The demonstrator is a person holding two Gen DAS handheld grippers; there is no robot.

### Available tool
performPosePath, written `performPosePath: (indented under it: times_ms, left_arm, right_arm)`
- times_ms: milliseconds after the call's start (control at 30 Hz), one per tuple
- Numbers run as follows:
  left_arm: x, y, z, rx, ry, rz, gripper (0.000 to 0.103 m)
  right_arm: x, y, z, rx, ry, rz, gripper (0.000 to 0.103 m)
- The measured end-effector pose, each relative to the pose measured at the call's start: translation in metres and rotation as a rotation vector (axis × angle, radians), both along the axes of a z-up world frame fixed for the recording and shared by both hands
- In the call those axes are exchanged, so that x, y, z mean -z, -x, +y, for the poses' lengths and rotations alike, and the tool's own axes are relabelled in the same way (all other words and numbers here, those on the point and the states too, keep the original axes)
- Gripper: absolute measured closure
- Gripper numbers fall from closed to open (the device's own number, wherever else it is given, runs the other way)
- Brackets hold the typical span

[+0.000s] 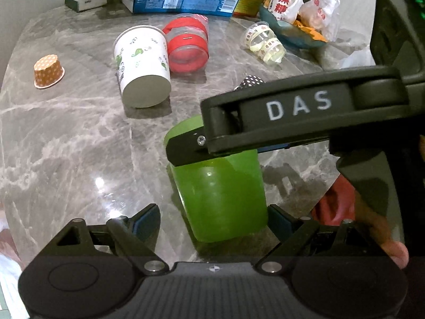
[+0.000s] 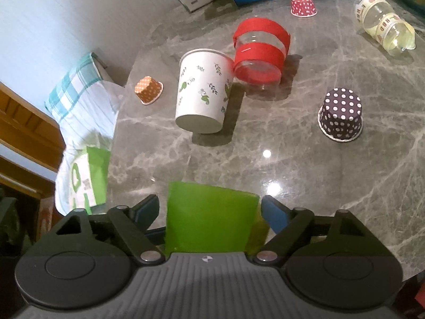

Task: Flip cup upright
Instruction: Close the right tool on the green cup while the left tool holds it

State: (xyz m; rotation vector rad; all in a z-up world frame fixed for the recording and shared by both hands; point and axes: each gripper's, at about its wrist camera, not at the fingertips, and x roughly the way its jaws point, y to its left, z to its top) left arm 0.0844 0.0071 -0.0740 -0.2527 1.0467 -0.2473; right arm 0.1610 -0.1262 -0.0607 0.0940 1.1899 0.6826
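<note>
The right gripper point(image 1: 186, 146), fingers spread, straddles a green cup point(image 1: 220, 196) on the grey marble table point(image 1: 66, 146); the left gripper point(image 1: 212, 220) flanks it, equally parted. At eleven o'clock, a white leaf-print paper cup point(image 1: 140, 63) lies tipped against a red-banded clear cup point(image 1: 188, 42).

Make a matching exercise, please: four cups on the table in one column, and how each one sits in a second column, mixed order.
Things:
1. green cup
2. white leaf-print cup
3. purple dotted cup
4. orange dotted cup

States:
A. lying on its side against the red-banded clear cup
B. upside down near the table's left edge
C. between both grippers' fingers
D. upside down, standing alone on the right

Pairs: 1-C, 2-A, 3-D, 4-B
</note>
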Motion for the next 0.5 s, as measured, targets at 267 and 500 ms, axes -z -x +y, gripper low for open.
performPosePath:
  times_ms: [267, 500]
  left_arm:
    - [0.000, 0.018, 0.013, 0.001, 0.033, -0.024, 0.013]
    - [-0.010, 0.046, 0.025, 0.013, 0.084, -0.093, 0.013]
  right_arm:
    - [0.004, -0.001, 0.006, -0.013, 0.006, 0.018, 0.025]
    - [0.002, 0.000, 0.000, 0.004, -0.016, 0.010, 0.025]
